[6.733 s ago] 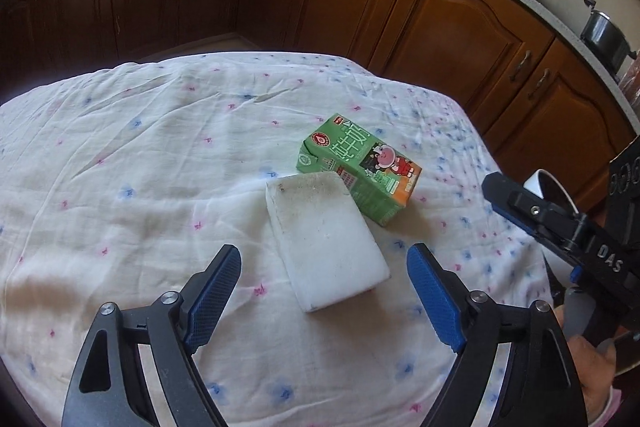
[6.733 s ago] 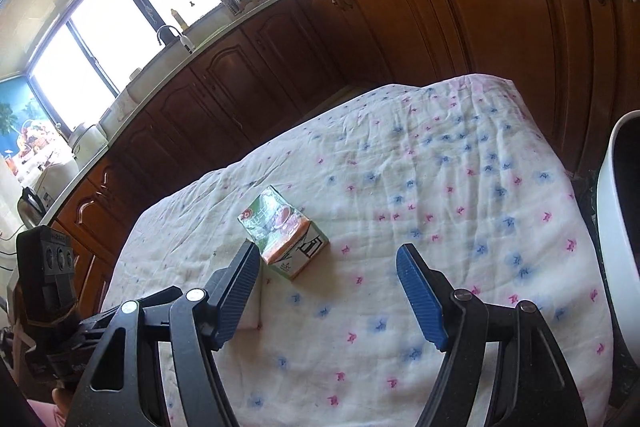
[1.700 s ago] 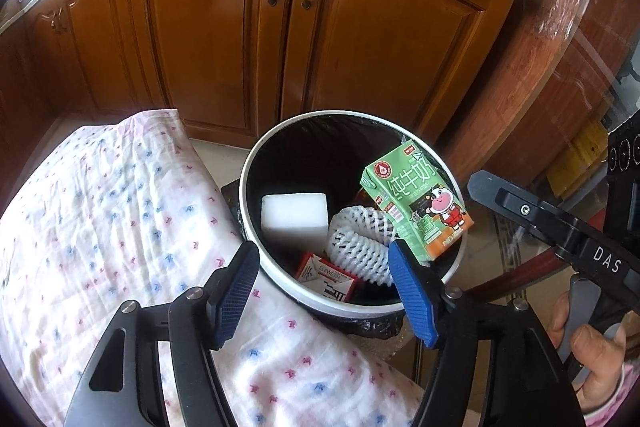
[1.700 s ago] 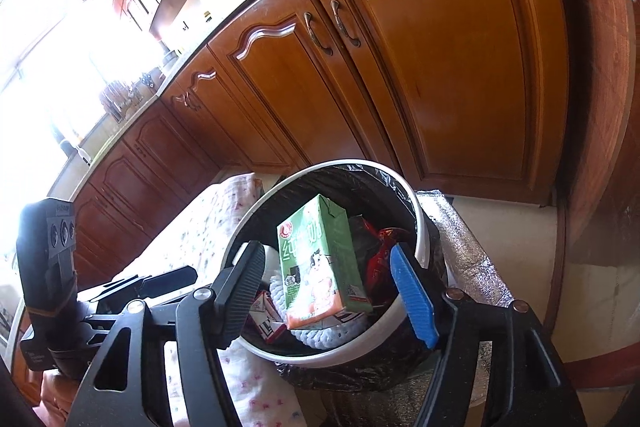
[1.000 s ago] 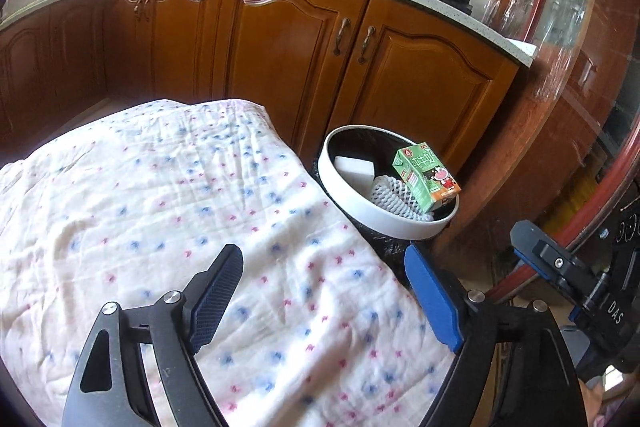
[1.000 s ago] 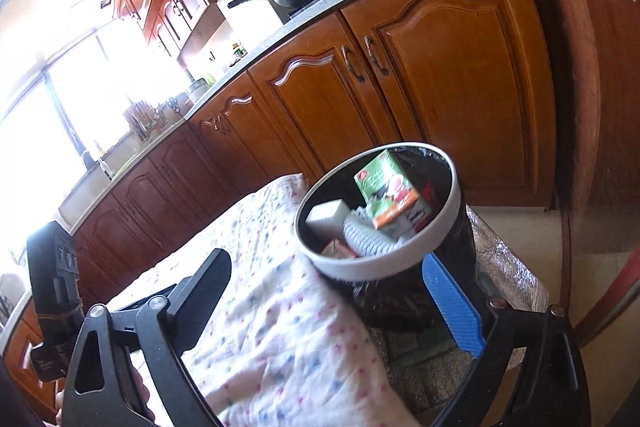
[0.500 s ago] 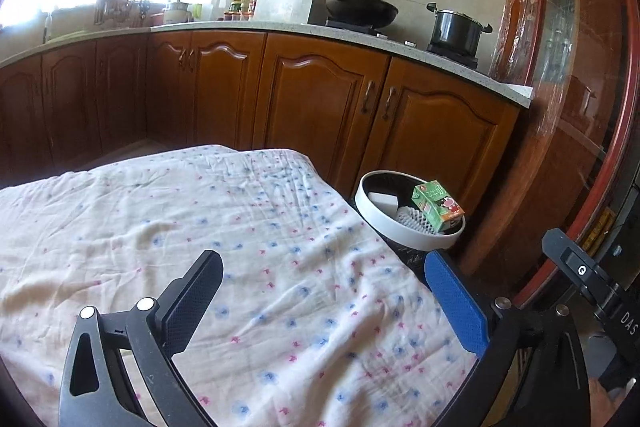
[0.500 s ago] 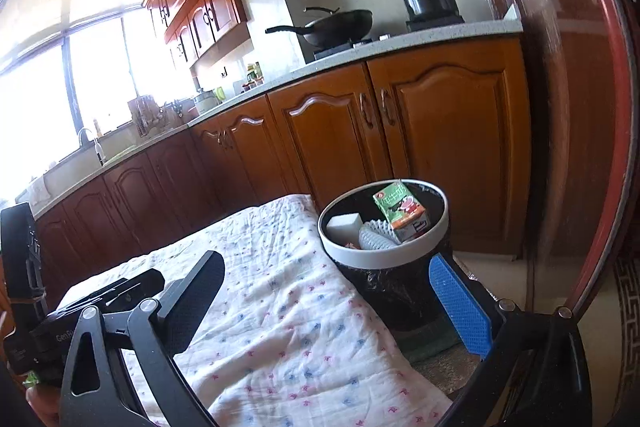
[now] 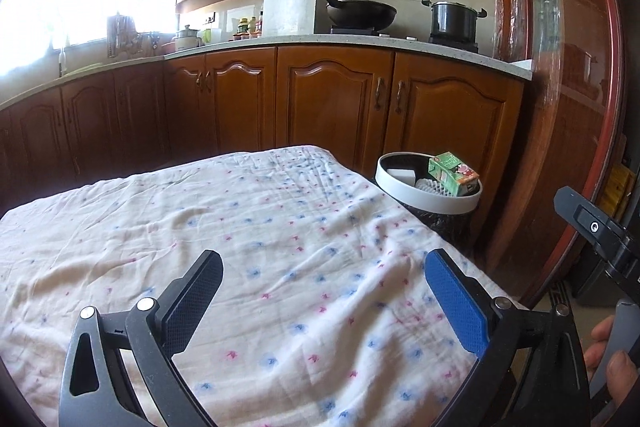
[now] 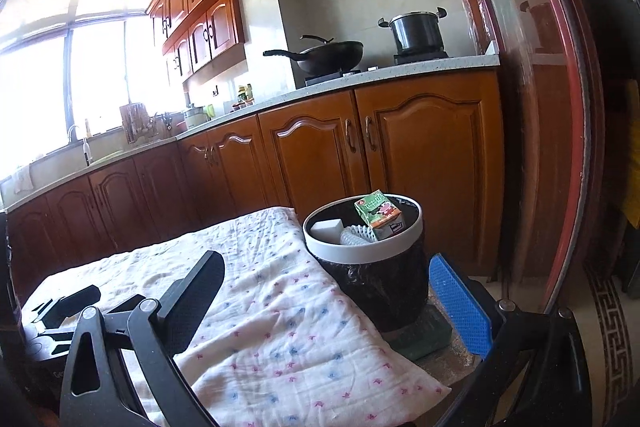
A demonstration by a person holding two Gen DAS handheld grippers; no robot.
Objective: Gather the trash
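- The left gripper [image 9: 324,301] is hovering over the flowered cloth [image 9: 260,227] with its jaws spread as wide as they go; they have just been opening, and only bare cloth is showing between them.
- The right gripper [image 10: 326,297] is likewise standing wide apart and gripping nothing, with the cloth's right edge and the foot of the trash bin [image 10: 362,245] showing in the gap.
- The trash bin, white-rimmed with a black liner, is standing on the floor just beside the far right corner of the cloth-covered table, in front of the wooden cabinets [image 9: 336,103].
- The green carton [image 9: 453,173] is sitting in the bin, leaning against its right side and poking above the rim.
- The white block [image 10: 328,229] is lying at the bin's left side, and the white foam net [image 10: 356,234] is lying between the block and the carton.
- From the left gripper, the bin is lying well ahead and to the right, clear of the fingers.
- From the right gripper, the bin is lying ahead, nearer the blue-padded right finger [image 10: 460,307].
- A person's fingers [image 9: 612,359] are showing at the lower right of the left wrist view, on the right gripper's handle.
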